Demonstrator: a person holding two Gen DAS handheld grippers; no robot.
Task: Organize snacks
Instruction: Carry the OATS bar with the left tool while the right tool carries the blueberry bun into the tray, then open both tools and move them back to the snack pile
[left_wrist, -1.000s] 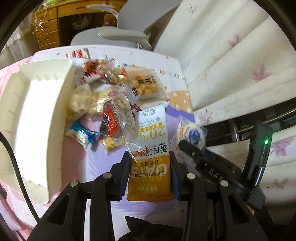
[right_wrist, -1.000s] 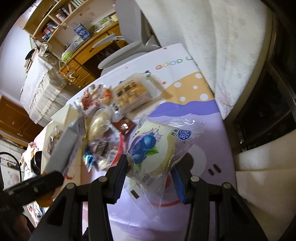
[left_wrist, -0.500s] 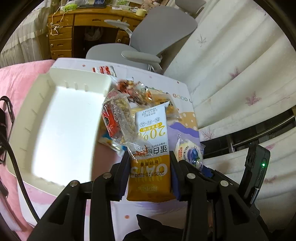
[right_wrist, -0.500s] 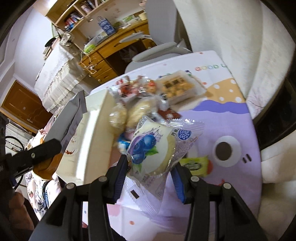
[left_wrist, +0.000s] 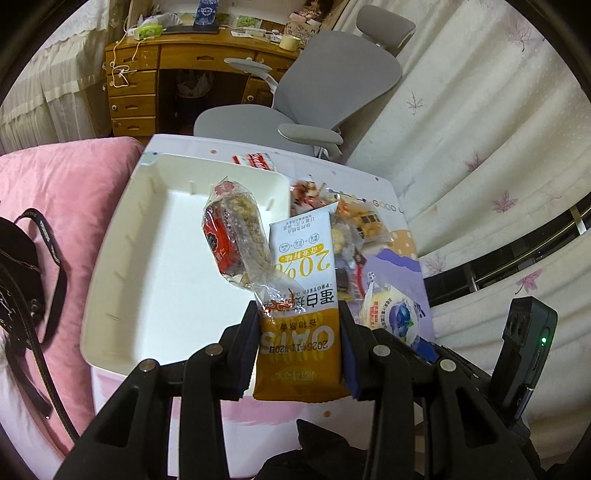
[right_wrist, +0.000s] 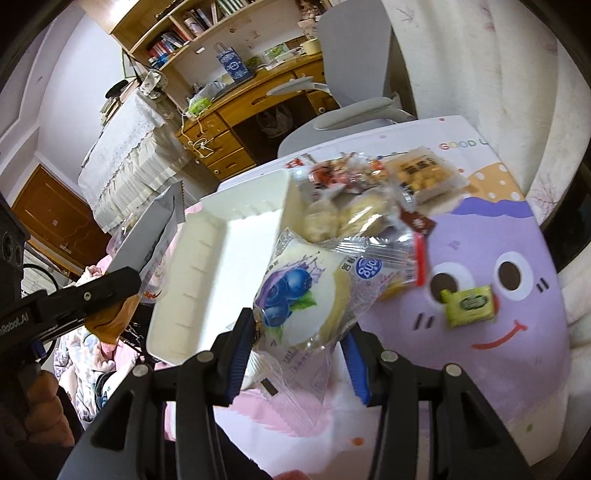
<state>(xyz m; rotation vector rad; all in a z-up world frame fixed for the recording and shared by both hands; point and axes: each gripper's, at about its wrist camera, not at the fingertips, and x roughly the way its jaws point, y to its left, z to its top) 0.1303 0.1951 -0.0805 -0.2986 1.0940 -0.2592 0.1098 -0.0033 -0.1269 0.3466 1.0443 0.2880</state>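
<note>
Left gripper (left_wrist: 299, 347) clamped on oats bar packet (left_wrist: 301, 295) w/ a clear-wrapped grain bar (left_wrist: 236, 236) caught alongside, both held above white tray (left_wrist: 122, 258) at table's left edge. Right gripper (right_wrist: 299, 354) clamped on blueberry cake packet (right_wrist: 303, 295) over table (right_wrist: 517, 332), its cloth purple w/ a smiley face. Snack pile (right_wrist: 362, 199) sits toward far edge, green candy (right_wrist: 469, 302) nearer right. Grey chair (left_wrist: 314, 96) & wooden desk (left_wrist: 147, 74) beyond, pink bedding (left_wrist: 66, 192) left
</note>
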